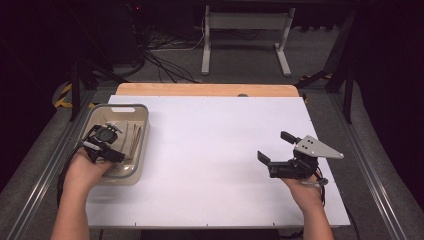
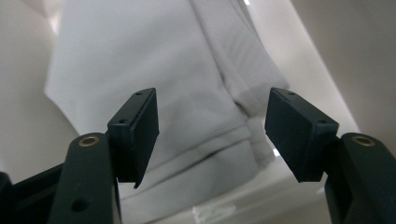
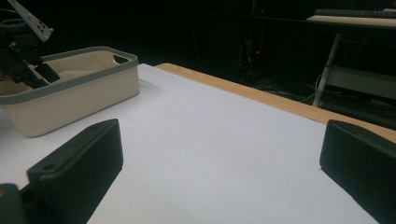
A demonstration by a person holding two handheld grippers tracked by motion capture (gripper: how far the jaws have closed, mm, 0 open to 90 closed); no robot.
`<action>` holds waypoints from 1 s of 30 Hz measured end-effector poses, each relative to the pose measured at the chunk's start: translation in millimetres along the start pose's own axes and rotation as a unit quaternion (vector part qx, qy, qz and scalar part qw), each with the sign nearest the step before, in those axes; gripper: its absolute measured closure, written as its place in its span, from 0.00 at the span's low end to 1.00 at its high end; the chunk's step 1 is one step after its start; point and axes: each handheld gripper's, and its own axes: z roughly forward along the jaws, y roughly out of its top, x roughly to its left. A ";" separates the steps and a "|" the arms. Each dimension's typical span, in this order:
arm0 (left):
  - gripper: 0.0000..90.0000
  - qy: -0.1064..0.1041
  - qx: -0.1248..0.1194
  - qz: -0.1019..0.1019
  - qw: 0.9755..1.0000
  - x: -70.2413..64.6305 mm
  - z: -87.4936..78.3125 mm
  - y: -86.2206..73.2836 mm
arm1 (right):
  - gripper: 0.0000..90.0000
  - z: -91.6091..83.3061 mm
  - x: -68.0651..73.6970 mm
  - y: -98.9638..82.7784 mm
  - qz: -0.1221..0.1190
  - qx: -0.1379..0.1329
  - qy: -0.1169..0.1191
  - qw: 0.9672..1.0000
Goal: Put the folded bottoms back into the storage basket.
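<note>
2 claws (image 1: 102,137) (image 1: 272,150), 1 bin (image 1: 142,112), folded cloths (image 2: 154,70)

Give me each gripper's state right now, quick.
Left gripper: open, jaws down in the bin either side of the white cloth, not pressing it.
Right gripper: open, holding nothing.

The tabletop (image 1: 220,150) is covered by a white sheet, with a strip of bare light wood (image 1: 205,90) along its far edge. Metal rails (image 1: 372,175) run along both sides. Beyond lies a grey carpeted floor (image 1: 240,65) with a tangle of black cables (image 1: 165,62). A white desk frame (image 1: 245,30) stands farther back. The room around is dark, nearly black; yellow-black tape (image 1: 63,95) marks the floor at left.
</note>
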 end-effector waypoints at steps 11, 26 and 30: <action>0.59 0.028 0.053 0.046 0.997 -9.4 11.4 8.4 | 0.00 0.2 0.3 0.1 0.000 0.002 0.001 1.000; 0.94 0.034 0.024 0.025 0.999 -7.4 -5.9 6.4 | 0.00 0.1 0.4 0.3 0.000 0.002 0.002 1.000; 0.94 0.050 0.003 0.021 0.999 -5.6 -20.3 5.1 | 0.00 -0.2 0.2 0.3 -0.001 0.002 0.003 1.000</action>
